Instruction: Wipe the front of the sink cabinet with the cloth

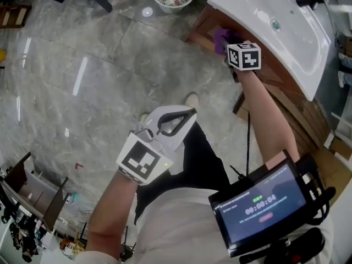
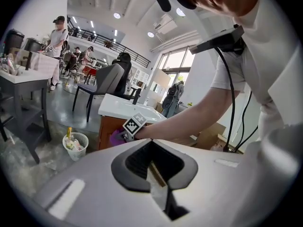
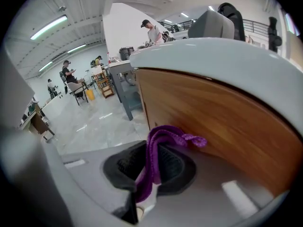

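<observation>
1. The right tongs [image 3: 152, 169] are clamped on a bunched purple fabric cloth [image 3: 166, 132]. Its free end appears to touch the brown wooden front of the sink cabinet [image 3: 227, 122], just under the white ceramic basin [image 1: 275, 26].
2. The left tongs [image 2: 154, 162] are closed on nothing and held well apart from the cabinet.
3. Wiping looks under way near one upper corner. No mark shows which parts are done, so most of the front probably remains.
</observation>
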`<action>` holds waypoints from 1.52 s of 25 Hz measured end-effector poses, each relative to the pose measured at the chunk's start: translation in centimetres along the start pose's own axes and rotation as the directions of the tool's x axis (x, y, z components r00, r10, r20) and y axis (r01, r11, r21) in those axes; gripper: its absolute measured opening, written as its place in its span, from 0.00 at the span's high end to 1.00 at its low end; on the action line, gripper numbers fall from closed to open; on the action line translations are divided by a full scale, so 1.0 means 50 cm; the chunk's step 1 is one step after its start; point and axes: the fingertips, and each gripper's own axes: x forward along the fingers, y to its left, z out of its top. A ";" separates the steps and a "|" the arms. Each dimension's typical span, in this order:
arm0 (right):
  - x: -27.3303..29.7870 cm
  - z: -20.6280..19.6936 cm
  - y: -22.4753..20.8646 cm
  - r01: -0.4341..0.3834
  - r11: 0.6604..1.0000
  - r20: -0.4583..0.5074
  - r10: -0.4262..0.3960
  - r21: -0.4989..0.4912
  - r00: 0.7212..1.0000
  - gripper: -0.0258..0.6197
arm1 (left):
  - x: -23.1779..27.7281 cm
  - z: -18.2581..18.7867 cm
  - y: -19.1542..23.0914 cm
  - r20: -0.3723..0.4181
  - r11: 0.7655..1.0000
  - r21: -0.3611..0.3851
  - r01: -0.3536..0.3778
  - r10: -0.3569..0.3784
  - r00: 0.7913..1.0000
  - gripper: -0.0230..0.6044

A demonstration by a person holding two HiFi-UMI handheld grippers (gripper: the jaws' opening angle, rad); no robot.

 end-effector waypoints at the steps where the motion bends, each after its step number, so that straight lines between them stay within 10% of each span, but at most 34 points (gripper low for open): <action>1: 0.012 0.013 0.012 -0.010 1.000 0.003 0.010 -0.011 1.000 0.87 | -0.005 0.000 0.004 0.003 1.000 -0.002 -0.006 0.006 1.000 0.96; 11: 0.090 0.090 0.108 -0.057 0.996 0.041 0.060 -0.075 0.997 0.87 | -0.074 -0.014 0.025 0.015 0.998 0.009 -0.059 0.059 0.998 0.96; 21: -0.009 -0.011 0.137 -0.069 0.997 0.085 0.066 0.030 0.994 0.87 | -0.083 -0.022 -0.020 -0.003 0.999 0.033 0.022 -0.022 1.000 0.96; 38: -0.440 -0.446 -0.183 0.239 0.911 0.052 -0.272 0.337 0.961 0.87 | 0.110 0.013 -0.243 -0.122 0.935 0.111 0.337 -0.324 0.938 0.96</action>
